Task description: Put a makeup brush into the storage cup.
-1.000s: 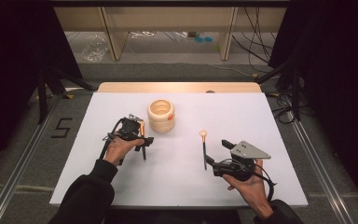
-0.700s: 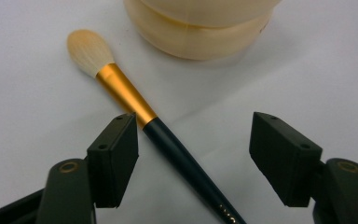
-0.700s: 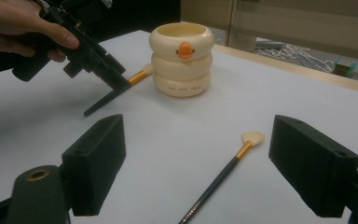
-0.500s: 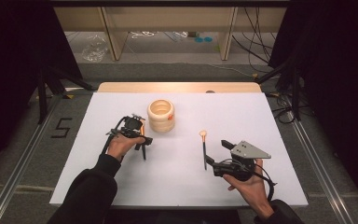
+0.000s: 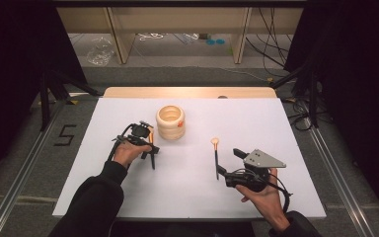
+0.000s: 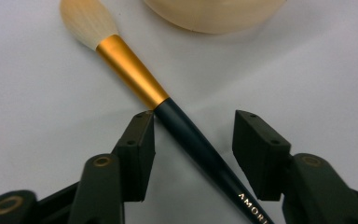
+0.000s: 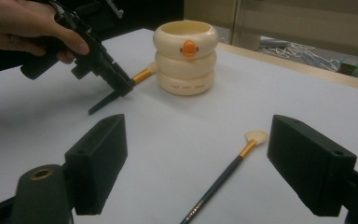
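left of centre in the high view, the left tool [image 5: 150, 148] points down at the white bench [image 5: 276, 128] just beside a cream ringed pot [image 5: 170, 122]. its jaws have just been closing and straddle a big brush [image 6: 168, 114] with a gold collar and dark handle; one pad sits just beside the handle, the other apart from it, so nothing is clamped yet. at lower right, the right tool [image 5: 229, 163] rests low with its jaws wide apart, near a thinner brush [image 5: 216, 157] lying flat, bristles toward the top of the frame.
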### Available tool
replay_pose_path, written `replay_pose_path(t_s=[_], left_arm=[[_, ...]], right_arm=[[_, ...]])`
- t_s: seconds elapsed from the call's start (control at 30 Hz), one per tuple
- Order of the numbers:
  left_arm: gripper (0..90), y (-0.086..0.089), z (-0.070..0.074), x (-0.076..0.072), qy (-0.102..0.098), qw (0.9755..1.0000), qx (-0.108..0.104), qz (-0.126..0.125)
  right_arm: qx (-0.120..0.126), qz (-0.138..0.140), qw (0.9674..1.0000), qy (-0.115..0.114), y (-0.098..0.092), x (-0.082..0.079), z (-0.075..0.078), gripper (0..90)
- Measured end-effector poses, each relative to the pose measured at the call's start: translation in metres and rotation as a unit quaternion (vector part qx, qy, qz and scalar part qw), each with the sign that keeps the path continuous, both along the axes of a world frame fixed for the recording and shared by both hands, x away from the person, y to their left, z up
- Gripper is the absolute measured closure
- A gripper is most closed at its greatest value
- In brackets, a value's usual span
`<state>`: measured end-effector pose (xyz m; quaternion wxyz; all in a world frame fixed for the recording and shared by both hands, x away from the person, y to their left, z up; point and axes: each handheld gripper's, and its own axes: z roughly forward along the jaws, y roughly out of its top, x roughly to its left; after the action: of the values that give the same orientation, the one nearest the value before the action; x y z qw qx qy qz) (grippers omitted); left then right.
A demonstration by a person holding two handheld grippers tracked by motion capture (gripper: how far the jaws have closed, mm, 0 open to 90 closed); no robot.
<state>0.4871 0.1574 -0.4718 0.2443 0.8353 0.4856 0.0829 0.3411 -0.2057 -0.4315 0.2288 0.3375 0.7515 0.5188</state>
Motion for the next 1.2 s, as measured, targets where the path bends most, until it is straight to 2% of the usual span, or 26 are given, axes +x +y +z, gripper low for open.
replay_pose_path(t_s=[0.07, 0.1, 0.2, 0.37, 0.4, 0.53, 0.57, 0.6, 0.63, 0.67, 0.7, 0.73, 0.77, 0.8, 0.83, 0.87, 0.9, 1.03, 1.07, 1.2], left_arm=[[53.6, 0.002, 0.000, 0.001, -0.002, 1.0000, 0.001, -0.004], [55.3, 0.002, 0.000, 0.001, 0.001, 1.0000, 0.001, -0.001], [58.1, 0.003, 0.001, 0.002, 0.002, 0.9999, 0.009, -0.005], [62.7, 0.001, 0.004, 0.005, 0.003, 0.9996, 0.024, -0.016], [63.8, 0.000, 0.004, 0.006, 0.010, 0.9997, 0.020, -0.009], [67.4, 0.003, 0.004, 0.008, 0.009, 0.9995, 0.028, -0.011], [68.3, 0.004, 0.004, 0.009, 0.015, 0.9991, 0.032, -0.022], [69.6, 0.005, 0.004, 0.009, 0.014, 0.9993, 0.032, -0.015], [69.8, 0.005, 0.004, 0.009, 0.014, 0.9993, 0.032, -0.015], [70.2, 0.004, 0.004, 0.008, 0.017, 0.9996, 0.023, -0.004], [70.6, 0.006, 0.004, 0.009, 0.020, 0.9993, 0.029, -0.011], [71.0, 0.009, 0.005, 0.010, 0.019, 0.9991, 0.033, -0.018], [71.4, 0.009, 0.005, 0.010, 0.019, 0.9991, 0.033, -0.018], [71.8, 0.010, 0.005, 0.011, 0.022, 0.9991, 0.033, -0.018], [72.2, 0.009, 0.006, 0.011, 0.022, 0.9989, 0.041, -0.008], [72.9, 0.009, 0.006, 0.011, 0.022, 0.9989, 0.041, -0.008], [73.6, 0.010, 0.009, 0.014, 0.020, 0.9981, 0.056, -0.016], [74.8, 0.011, 0.009, 0.017, 0.026, 0.9980, 0.055, -0.018], [74.7, 0.013, 0.008, 0.018, 0.032, 0.9975, 0.059, -0.021], [74.8, 0.013, 0.006, 0.019, 0.034, 0.9977, 0.056, -0.020]], right_arm=[[-0.003, 0.003, 1.0000, -0.001, 0.000, 0.000, 0.000, 21.1], [0.002, 0.002, 0.9999, 0.011, 0.001, -0.001, 0.000, 21.2], [0.004, 0.003, 1.0000, -0.006, 0.001, 0.001, -0.001, 21.4], [0.008, 0.007, 0.9999, 0.008, 0.002, 0.000, -0.001, 21.8], [0.002, 0.005, 1.0000, -0.005, 0.001, 0.001, -0.002, 21.8], [0.001, 0.006, 1.0000, -0.004, 0.001, 0.001, -0.002, 22.1], [0.002, 0.006, 1.0000, -0.004, 0.001, 0.001, -0.002, 22.1], [0.001, 0.007, 1.0000, -0.004, 0.001, 0.001, -0.002, 22.2], [0.002, 0.007, 1.0000, -0.004, 0.001, 0.001, -0.002, 22.2], [0.002, 0.008, 1.0000, -0.003, 0.001, 0.001, -0.002, 22.2], [-0.001, 0.008, 1.0000, 0.001, 0.001, 0.001, -0.002, 22.2], [0.006, 0.011, 0.9999, 0.010, 0.002, 0.000, -0.002, 22.2], [0.001, 0.008, 1.0000, -0.004, 0.002, 0.001, -0.002, 22.3], [0.001, 0.008, 1.0000, -0.004, 0.002, 0.001, -0.002, 22.3], [0.001, 0.010, 1.0000, -0.003, 0.002, 0.001, -0.002, 22.4], [-0.012, 0.006, 0.9999, 0.006, 0.001, 0.000, -0.001, 22.4], [-0.014, 0.007, 0.9998, 0.009, 0.000, -0.001, 0.000, 22.4], [-0.014, 0.010, 0.9998, 0.012, 0.000, -0.001, 0.000, 22.6], [-0.003, 0.010, 0.9999, 0.001, 0.001, 0.001, -0.002, 22.6], [-0.005, 0.008, 1.0000, 0.001, 0.001, 0.001, -0.002, 22.6]])
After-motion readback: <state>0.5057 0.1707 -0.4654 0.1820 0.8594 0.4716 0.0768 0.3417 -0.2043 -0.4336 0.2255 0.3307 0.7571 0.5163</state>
